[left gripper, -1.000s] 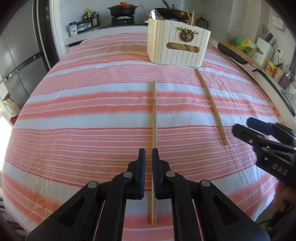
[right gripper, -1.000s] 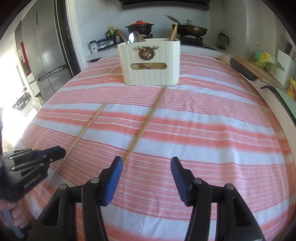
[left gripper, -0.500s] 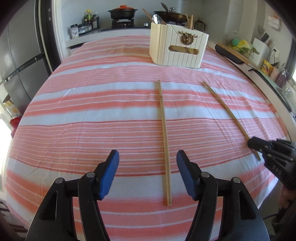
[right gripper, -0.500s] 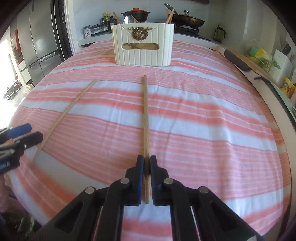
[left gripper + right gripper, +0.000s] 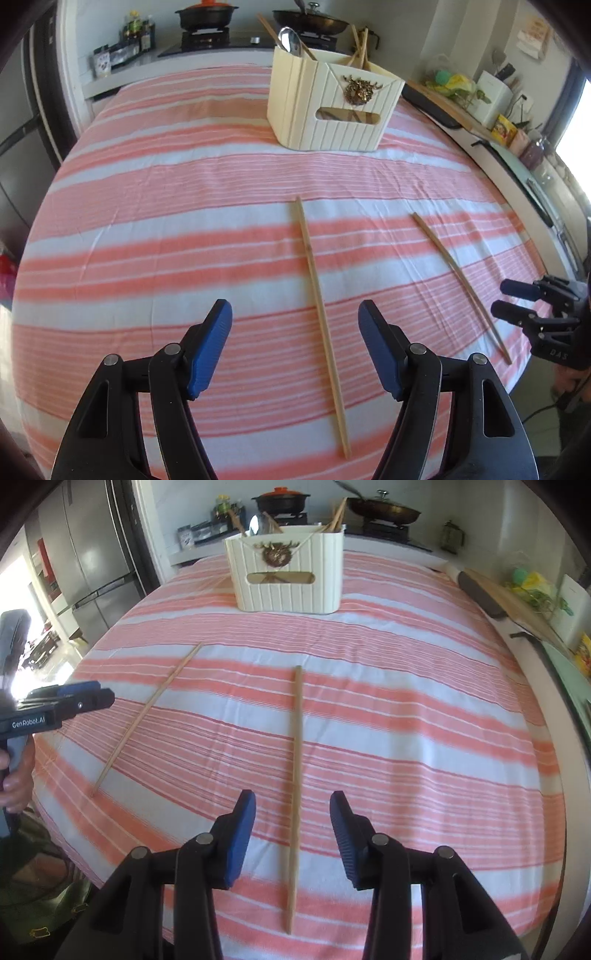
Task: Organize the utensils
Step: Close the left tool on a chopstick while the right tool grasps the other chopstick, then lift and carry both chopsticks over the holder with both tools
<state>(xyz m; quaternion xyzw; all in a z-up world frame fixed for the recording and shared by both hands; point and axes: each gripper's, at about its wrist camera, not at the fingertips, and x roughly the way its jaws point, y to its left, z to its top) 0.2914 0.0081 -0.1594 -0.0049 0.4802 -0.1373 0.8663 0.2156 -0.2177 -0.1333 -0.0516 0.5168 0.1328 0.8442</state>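
Note:
Two wooden chopsticks lie flat on the pink-striped tablecloth (image 5: 147, 221). The left chopstick (image 5: 317, 291) (image 5: 147, 716) runs between the fingers of my left gripper (image 5: 293, 310) (image 5: 103, 692), whose jaws are opening; the pads are clear of it. The right chopstick (image 5: 297, 738) (image 5: 454, 266) lies between the blue pads of my right gripper (image 5: 291, 797) (image 5: 502, 297), whose jaws are also opening without touching it. At the far side stands a cream utensil holder (image 5: 332, 110) (image 5: 288, 590) with a spoon (image 5: 290, 37) and several chopsticks in it.
Behind the table is a stove with a dark pot (image 5: 205, 14) and a pan (image 5: 384, 507). A fridge (image 5: 92, 554) stands at the left. A counter (image 5: 491, 122) with bottles and packets runs along the right. The table's near edge is just below both grippers.
My left gripper, shut over its chopstick a second ago, has opened wide. My right gripper closed on its chopstick half a second ago and has opened again. Both grippers drew back a little.

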